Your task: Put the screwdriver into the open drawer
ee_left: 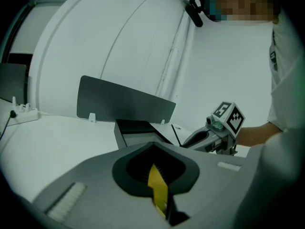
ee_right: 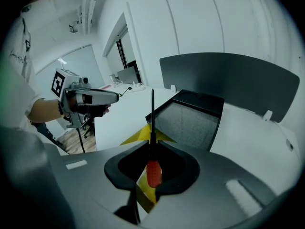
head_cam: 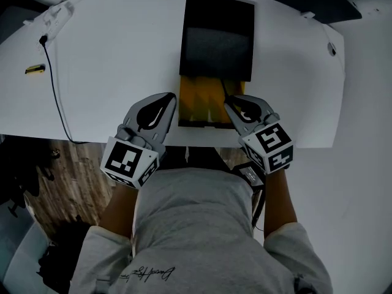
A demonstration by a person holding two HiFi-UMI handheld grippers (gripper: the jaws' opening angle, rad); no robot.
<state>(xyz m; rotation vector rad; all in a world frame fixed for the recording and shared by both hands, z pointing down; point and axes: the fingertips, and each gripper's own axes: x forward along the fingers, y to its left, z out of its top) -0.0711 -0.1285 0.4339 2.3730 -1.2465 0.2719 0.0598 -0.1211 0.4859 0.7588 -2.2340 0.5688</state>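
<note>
A screwdriver with a red handle (ee_right: pixel 152 172) and a thin dark shaft (ee_right: pixel 152 111) is clamped in my right gripper (ee_right: pixel 152 146), shaft pointing forward past the jaws. In the head view my right gripper (head_cam: pixel 228 103) hovers at the near right corner of the open yellow drawer (head_cam: pixel 202 100), and the shaft (head_cam: pixel 224 89) reaches over the drawer. The drawer sticks out of a black cabinet (head_cam: pixel 217 38) towards me. My left gripper (head_cam: pixel 169 98) is at the drawer's near left corner, its jaws together and holding nothing. Its own view shows the left gripper (ee_left: pixel 153 145) with yellow behind the jaws.
The white table (head_cam: pixel 110 72) ends just below both grippers, with wooden floor beyond. A black cable (head_cam: pixel 56 94) runs down the left side, near a small yellow object (head_cam: pixel 35 69). A grey divider panel (ee_right: pixel 228 80) stands behind the cabinet.
</note>
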